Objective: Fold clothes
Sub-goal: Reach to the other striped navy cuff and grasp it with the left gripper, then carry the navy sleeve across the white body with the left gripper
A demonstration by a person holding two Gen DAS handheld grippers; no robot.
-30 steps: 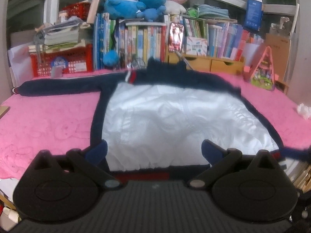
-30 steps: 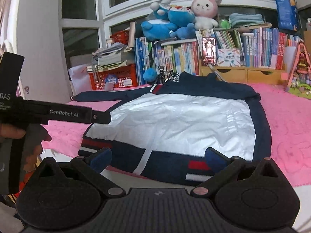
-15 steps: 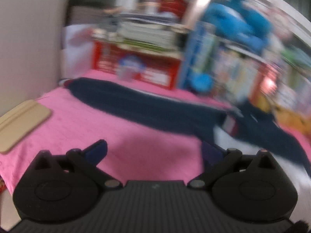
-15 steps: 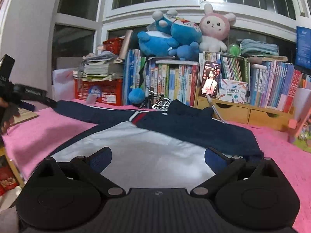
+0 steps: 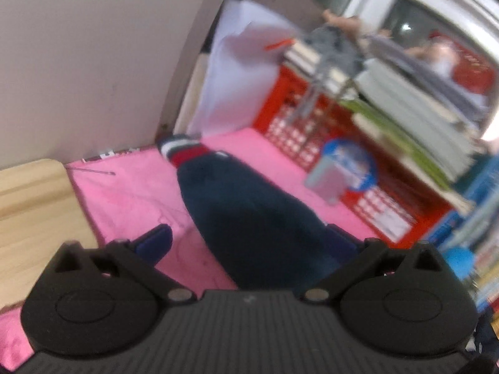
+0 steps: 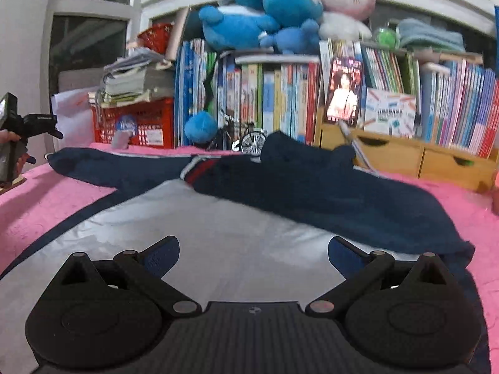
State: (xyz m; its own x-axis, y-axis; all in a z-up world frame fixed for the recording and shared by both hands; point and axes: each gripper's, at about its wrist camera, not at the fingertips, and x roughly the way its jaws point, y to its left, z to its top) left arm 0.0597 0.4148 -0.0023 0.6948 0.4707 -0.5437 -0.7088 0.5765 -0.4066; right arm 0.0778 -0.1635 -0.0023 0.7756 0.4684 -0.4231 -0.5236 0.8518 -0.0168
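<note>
Jacket (image 6: 237,237) lies spread on the pink cloth (image 5: 131,193), one sleeve (image 5: 249,215) out toward 10 o'clock; soft, limp, likely slippery lining; pinch the cuff (image 5: 184,151); left gripper (image 5: 246,243) and right gripper (image 6: 254,254) both gape, empty.

The left wrist view looked close along the sleeve (image 5: 249,218) toward 11 o'clock; the right wrist view faced 12 o'clock. Both shared the red crate (image 5: 315,124).

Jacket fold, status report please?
Left hand-held gripper open over outstretched sleeve. Right hand-held gripper open above jacket. Nothing grasped; no obstruction.
</note>
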